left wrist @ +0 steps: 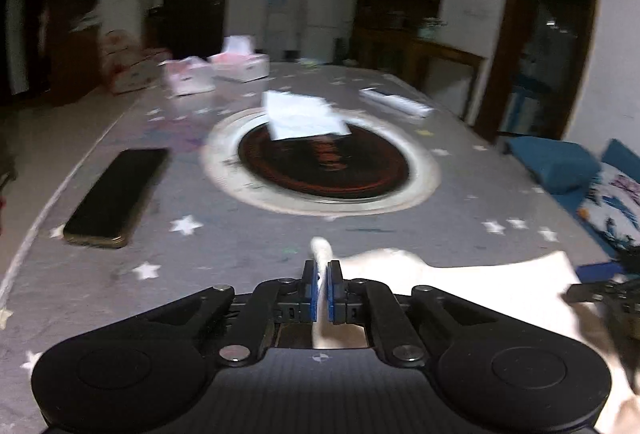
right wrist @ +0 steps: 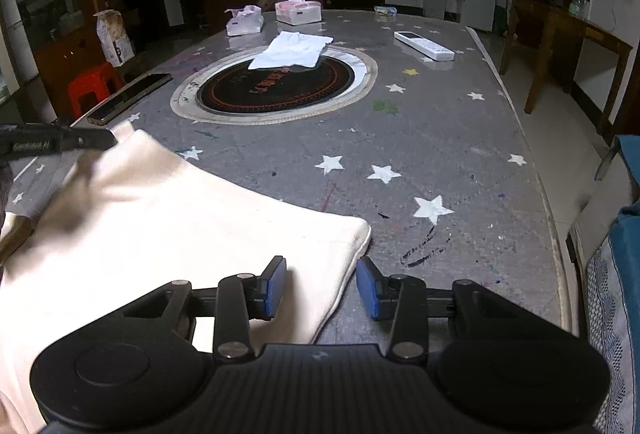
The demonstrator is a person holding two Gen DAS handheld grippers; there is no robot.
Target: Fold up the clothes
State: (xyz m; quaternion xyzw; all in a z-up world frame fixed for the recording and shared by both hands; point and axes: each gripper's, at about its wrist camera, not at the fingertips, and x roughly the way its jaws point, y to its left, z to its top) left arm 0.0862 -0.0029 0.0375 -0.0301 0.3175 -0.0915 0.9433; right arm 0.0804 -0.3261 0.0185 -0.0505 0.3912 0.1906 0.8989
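A cream garment [right wrist: 192, 230] lies at the near edge of the grey star-patterned table [right wrist: 460, 122]. My left gripper [left wrist: 322, 276] is shut on a corner of the cream garment [left wrist: 460, 282], with cloth sticking out between the blue pads. In the right wrist view the left gripper [right wrist: 108, 140] holds the garment's far left corner raised. My right gripper [right wrist: 321, 284] is open, its jaws either side of the garment's near right corner. A folded white garment [right wrist: 292, 50] lies on the round black hotplate [right wrist: 276, 86] at the table's middle.
A black phone [left wrist: 116, 190] lies at the table's left edge. A white remote [right wrist: 424, 45] and tissue boxes [right wrist: 298, 10] sit farther back. A red stool [right wrist: 94, 84] stands left of the table. Blue cushions [left wrist: 556, 162] are to the right.
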